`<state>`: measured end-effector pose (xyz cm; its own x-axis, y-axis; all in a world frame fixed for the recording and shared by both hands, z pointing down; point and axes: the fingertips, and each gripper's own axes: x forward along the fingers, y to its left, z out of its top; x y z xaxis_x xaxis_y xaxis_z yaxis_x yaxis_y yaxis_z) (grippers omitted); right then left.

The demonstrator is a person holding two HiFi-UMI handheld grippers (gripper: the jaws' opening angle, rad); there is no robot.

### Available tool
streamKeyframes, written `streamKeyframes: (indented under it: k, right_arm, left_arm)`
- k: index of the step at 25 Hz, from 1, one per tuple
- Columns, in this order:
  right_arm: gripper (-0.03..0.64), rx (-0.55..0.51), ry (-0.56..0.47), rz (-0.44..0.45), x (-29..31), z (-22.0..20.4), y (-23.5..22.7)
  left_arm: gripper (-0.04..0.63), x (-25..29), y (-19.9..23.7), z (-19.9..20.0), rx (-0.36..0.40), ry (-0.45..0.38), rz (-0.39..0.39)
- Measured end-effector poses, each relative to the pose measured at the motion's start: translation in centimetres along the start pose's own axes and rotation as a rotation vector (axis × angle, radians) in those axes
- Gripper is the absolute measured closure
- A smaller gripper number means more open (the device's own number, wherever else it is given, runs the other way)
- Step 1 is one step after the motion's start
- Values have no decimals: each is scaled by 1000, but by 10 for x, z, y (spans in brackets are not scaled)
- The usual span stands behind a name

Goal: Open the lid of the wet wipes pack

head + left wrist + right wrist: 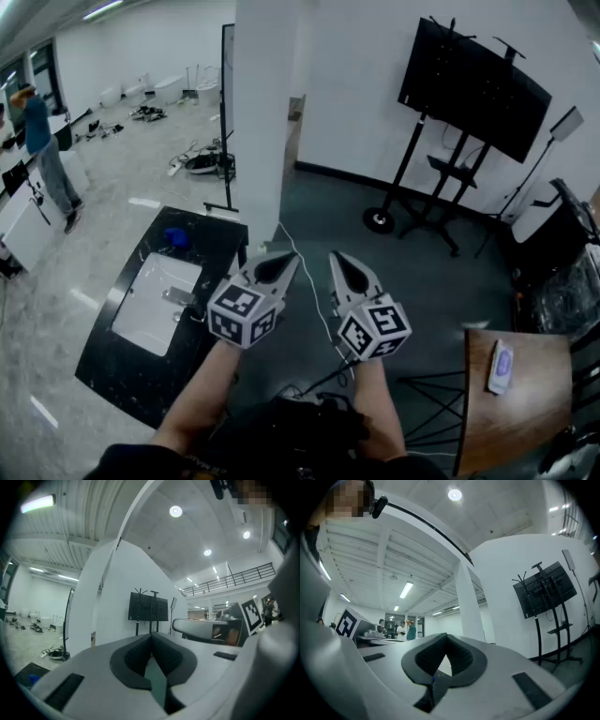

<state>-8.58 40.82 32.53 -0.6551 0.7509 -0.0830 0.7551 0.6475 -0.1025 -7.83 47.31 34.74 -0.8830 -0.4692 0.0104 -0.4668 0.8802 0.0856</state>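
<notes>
Holding both claws level and side by side, clear of the table
Left gripper (279, 266) and right gripper (348, 268) each have their jaws pressed together with nothing between them; the wet wipes pack (501, 366) lies flat on the wooden table (525, 412) at four o'clock in the head view, well apart from both, its lid down; a white pillar (267, 112) rises at twelve o'clock
</notes>
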Motion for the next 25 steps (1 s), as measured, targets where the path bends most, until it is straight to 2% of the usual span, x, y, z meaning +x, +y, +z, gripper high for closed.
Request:
streamKeyframes:
  k: [16, 20, 25]
  right_arm:
    - [606, -19, 8, -51, -19, 1, -4]
    - [606, -16, 19, -111, -35, -6, -20]
    - [606, 0, 44, -220, -67, -17, -49]
  left_arm:
    - [600, 3, -20, -1, 0, 5, -48]
    - [600, 13, -34, -10, -2, 26, -99]
    - [600, 40, -67, -30, 0, 72, -208]
